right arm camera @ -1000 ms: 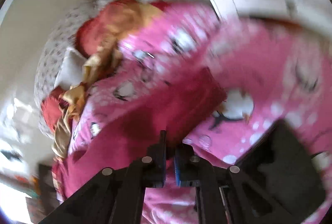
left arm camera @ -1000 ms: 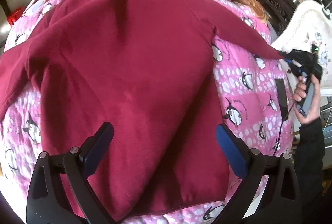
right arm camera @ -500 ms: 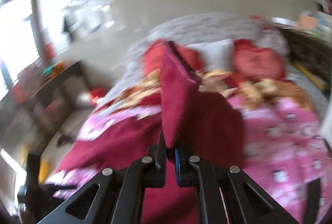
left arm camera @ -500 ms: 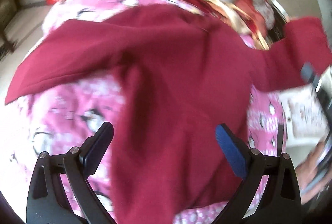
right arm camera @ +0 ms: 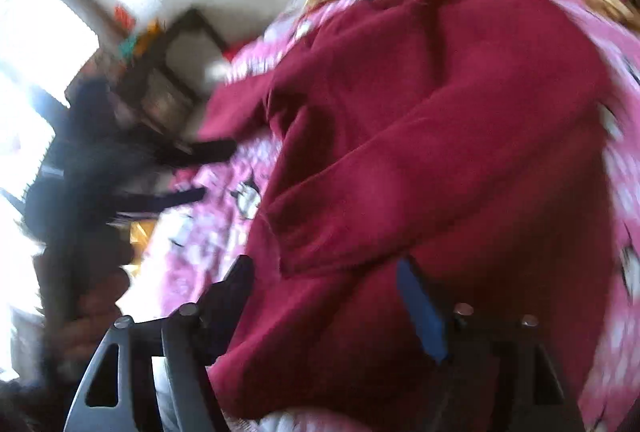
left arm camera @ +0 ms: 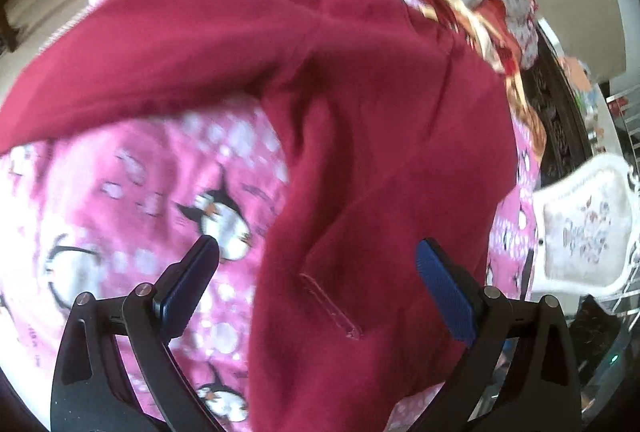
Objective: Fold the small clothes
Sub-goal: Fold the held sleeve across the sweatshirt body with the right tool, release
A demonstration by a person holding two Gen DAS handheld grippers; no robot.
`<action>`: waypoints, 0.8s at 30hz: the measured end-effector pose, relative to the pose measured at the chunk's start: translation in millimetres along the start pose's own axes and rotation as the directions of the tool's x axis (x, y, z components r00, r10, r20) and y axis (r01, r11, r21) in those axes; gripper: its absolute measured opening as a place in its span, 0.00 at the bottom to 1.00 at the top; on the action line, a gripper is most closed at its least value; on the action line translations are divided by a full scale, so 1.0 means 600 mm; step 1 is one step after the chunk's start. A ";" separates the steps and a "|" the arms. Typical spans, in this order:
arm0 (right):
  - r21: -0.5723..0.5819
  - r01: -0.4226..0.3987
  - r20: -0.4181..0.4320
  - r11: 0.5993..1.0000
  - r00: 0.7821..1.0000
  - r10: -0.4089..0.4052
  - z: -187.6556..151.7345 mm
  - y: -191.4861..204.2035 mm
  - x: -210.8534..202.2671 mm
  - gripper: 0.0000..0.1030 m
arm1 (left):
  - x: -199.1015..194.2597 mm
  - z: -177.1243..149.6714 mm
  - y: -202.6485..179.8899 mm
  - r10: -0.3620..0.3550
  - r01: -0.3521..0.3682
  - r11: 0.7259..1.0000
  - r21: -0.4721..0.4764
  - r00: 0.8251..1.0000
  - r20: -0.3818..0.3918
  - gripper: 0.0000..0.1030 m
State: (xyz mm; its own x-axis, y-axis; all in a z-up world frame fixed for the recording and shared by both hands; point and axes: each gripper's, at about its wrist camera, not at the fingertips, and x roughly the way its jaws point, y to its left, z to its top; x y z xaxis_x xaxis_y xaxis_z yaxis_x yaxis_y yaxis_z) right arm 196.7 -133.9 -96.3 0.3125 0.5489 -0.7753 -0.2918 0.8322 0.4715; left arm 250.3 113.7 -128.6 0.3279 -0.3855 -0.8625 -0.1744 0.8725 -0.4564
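Pink penguin bedding (left arm camera: 132,200) is largely hidden by a maroon sweater (left arm camera: 360,136), blurred throughout. Left tool (left arm camera: 316,268) and right tool (right arm camera: 324,284) are seen spread, nothing pinched.

Pink penguin blanket (left arm camera: 132,192) (white chair (left arm camera: 580,228) beside)

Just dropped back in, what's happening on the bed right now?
A dark red sweatshirt lies on the pink penguin blanket. One sleeve is folded across the body. The right hand-held gripper is open above the cuff; the left hand-held gripper is open too, holding nothing. The other sleeve lies spread out.
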 end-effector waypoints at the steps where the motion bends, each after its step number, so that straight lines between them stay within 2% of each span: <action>1: 0.047 0.006 0.025 0.999 1.000 -0.007 -0.010 -0.020 -0.024 0.70 | 0.007 -0.003 -0.008 0.005 -0.005 1.000 0.014 1.000 -0.008 0.91; 4: 0.230 0.069 0.080 0.971 0.993 -0.090 -0.044 -0.097 -0.083 0.68 | 0.025 -0.023 -0.033 0.074 -0.070 0.992 0.106 0.997 -0.033 0.86; 5: 0.302 0.102 0.085 0.948 0.987 -0.133 -0.061 -0.135 -0.104 0.64 | 0.026 -0.032 -0.035 0.079 -0.073 0.989 0.127 0.996 -0.041 0.86; 6: 0.341 0.141 0.072 0.930 0.982 -0.176 -0.072 -0.159 -0.116 0.54 | 0.024 -0.044 -0.034 0.087 -0.078 0.986 0.145 0.995 -0.053 0.86; 9: 0.397 0.212 0.013 0.893 0.972 -0.237 -0.108 -0.211 -0.140 0.46 | -0.001 -0.090 -0.017 0.145 -0.133 0.971 0.199 0.988 -0.046 0.86; 12: 0.413 0.207 -0.023 0.887 0.976 -0.217 -0.138 -0.227 -0.149 0.44 | -0.023 -0.129 0.006 0.212 -0.201 0.954 0.222 0.977 -0.026 0.86; 16: 0.420 0.184 -0.078 0.889 0.983 -0.166 -0.165 -0.226 -0.121 0.40 | -0.013 -0.175 0.023 0.196 -0.172 0.961 0.217 0.976 -0.094 0.86; 18: 0.445 0.163 -0.103 0.881 0.986 -0.131 -0.176 -0.233 -0.115 0.29 | 0.002 -0.183 0.024 0.184 -0.158 0.966 0.204 0.976 -0.117 0.86; 19: 0.457 0.156 -0.107 0.876 0.987 -0.120 -0.181 -0.231 -0.105 0.27 | 0.011 -0.183 0.024 0.183 -0.156 0.968 0.196 0.975 -0.129 0.84; 21: 0.431 0.176 -0.113 0.885 0.984 -0.140 -0.184 -0.216 -0.102 0.15 | 0.021 -0.183 0.023 0.198 -0.174 0.966 0.193 0.973 -0.116 0.82; 22: 0.431 0.180 -0.112 0.884 0.983 -0.146 -0.184 -0.214 -0.105 0.12 | 0.024 -0.183 0.020 0.217 -0.193 0.961 0.199 0.971 -0.106 0.74; 23: 0.442 0.156 -0.098 0.883 0.987 -0.125 -0.185 -0.213 -0.112 0.09 | 0.027 -0.181 0.012 0.242 -0.220 0.954 0.203 0.966 -0.093 0.57; 24: 0.447 0.139 -0.080 0.884 0.990 -0.115 -0.183 -0.210 -0.124 0.08 | 0.026 -0.181 0.006 0.270 -0.250 0.945 0.209 0.960 -0.074 0.46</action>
State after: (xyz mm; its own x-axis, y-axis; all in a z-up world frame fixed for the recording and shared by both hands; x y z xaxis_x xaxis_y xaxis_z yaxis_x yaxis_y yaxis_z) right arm 110.7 -288.2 -143.9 0.2703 0.4417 -0.8555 0.1898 0.8467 0.4971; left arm 154.0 78.2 -167.6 0.1985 -0.1565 -0.9675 -0.0532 0.9840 -0.1701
